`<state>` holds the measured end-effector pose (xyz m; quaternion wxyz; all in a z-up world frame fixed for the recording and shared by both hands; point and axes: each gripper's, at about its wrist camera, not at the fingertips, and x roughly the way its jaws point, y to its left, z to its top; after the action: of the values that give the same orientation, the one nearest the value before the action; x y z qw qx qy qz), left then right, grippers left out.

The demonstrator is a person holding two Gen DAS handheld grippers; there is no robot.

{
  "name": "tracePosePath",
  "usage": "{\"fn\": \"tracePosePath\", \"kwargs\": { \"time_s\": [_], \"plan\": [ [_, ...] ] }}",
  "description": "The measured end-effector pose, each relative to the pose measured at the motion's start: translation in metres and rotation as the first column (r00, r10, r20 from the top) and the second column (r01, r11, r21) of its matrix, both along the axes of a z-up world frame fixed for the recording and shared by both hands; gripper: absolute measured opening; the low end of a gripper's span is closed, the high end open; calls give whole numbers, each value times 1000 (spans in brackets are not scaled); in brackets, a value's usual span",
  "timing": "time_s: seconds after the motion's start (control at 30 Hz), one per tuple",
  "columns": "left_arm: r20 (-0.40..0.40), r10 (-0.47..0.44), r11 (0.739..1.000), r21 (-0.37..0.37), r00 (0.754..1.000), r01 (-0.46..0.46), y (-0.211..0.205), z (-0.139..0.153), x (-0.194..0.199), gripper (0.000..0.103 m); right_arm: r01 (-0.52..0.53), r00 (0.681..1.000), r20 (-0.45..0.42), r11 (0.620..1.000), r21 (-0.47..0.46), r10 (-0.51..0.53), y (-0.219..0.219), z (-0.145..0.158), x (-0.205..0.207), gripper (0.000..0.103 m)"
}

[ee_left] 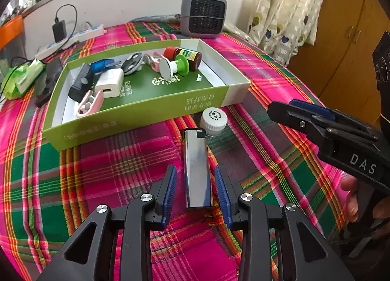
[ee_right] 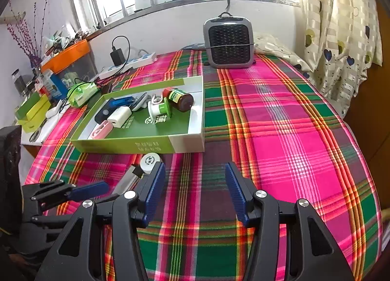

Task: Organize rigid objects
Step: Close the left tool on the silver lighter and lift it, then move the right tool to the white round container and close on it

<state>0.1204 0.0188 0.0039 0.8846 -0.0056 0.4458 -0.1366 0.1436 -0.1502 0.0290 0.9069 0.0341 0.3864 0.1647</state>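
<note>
A silver lighter [ee_left: 196,168] lies on the plaid cloth and points toward the green box [ee_left: 146,115]. My left gripper [ee_left: 195,168] stands open astride it, a narrow gap between each blue pad and the metal. A small white capped bottle [ee_left: 214,120] stands just past the lighter, against the box's front wall. The box holds a brown bottle [ee_left: 189,56], a green and white spool [ee_left: 174,66], a white charger [ee_left: 109,85] and several other small items. My right gripper [ee_right: 194,166] hovers open over bare cloth, with the lighter [ee_right: 126,181] and white bottle [ee_right: 151,160] to its left.
A grey heater [ee_left: 203,14] stands at the far edge of the table, with a power strip [ee_left: 70,37] and a black adapter to its left. A green packet [ee_left: 19,78] lies left of the box. Curtain and wooden cabinet [ee_left: 341,49] are on the right. A cluttered side table [ee_right: 48,100] adjoins the left.
</note>
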Motion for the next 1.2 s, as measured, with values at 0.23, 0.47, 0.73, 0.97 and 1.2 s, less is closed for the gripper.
{"fn": "tracePosePath", "kwargs": {
  "time_s": [0.23,0.47,0.73,0.97,1.2],
  "plan": [
    [18,5,998,58,1000,-6,-5,-1,4,32,-3,1000,-10,1000,2,3,1,-4,0,52],
    [28,-14,996,91,1000,11,-8,-1,6,30,-7,1000,-12,1000,-1,7,3,-5,0,52],
    [31,8,997,74,1000,-11,-1,-1,4,22,-10,1000,-17,1000,-9,10,8,-6,1,52],
    [32,46,997,55,998,-48,13,0,0,22,-18,999,-27,1000,-17,18,13,-9,3,52],
    [31,101,994,44,994,-103,34,-1,-6,22,-59,997,-44,998,-22,58,28,-15,6,52]
  ]
}}
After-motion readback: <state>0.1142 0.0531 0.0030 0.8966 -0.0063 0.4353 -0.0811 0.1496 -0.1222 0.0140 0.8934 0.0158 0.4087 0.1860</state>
